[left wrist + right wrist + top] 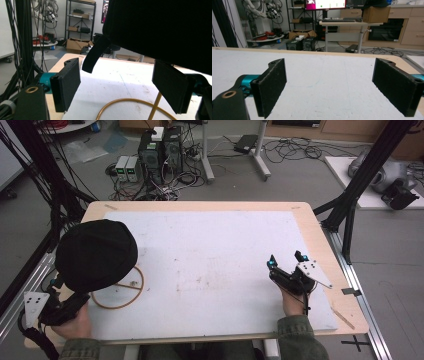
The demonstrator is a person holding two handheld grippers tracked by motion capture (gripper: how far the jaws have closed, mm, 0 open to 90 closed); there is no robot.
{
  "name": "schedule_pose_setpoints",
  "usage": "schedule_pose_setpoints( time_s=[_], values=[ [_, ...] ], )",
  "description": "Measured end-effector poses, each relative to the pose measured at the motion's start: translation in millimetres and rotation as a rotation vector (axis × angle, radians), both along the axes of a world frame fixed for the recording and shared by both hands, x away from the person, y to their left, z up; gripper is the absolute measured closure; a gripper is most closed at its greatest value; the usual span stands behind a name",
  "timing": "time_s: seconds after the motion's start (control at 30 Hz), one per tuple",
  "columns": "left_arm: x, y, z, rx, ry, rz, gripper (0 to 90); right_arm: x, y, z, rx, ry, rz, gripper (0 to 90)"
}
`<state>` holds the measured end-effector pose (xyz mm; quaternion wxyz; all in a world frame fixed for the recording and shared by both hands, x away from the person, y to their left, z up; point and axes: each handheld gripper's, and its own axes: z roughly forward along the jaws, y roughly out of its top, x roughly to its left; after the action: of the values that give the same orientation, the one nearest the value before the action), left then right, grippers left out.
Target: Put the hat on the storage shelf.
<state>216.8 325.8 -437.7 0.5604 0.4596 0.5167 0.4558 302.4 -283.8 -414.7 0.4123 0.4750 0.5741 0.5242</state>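
Left side first: left gripper (52,307) sits at the near-left table corner, hand wrapped round its body, forearm in from the bottom edge. High view can't tell me the jaw gap there, the black cap (96,254) covers the tips. Left gripper view sorts that: jaws spread wide, nothing between the pads (67,83), cap (162,30) hanging just above and ahead, its strap (93,56) dangling down between. Whether the cap touches the upper jaw edge, can't tell.

Tan ring (119,290) lies flat on the white board (210,250), partly under the cap; left gripper view shows its arc (120,105) plus a straight spoke close in front of the jaws.

Right: right gripper (286,261) rests near the right edge, hand gripping from below, wrist low, grey plate up. Right gripper view adds what the top view barely resolves: jaws wide apart, empty, pads (272,86) over bare board (324,82), pointing across the table toward the far edge.
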Motion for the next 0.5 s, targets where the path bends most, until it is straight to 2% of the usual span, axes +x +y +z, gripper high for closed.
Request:
schedule_pose_setpoints(
  time_s=[0.5],
  values=[
    [0.6, -0.9, -0.3, 0.0, 0.004, -0.003, 22.9, -0.8, -0.3, 0.3, 0.02, 0.006, 0.011, 11.4]
  ],
)
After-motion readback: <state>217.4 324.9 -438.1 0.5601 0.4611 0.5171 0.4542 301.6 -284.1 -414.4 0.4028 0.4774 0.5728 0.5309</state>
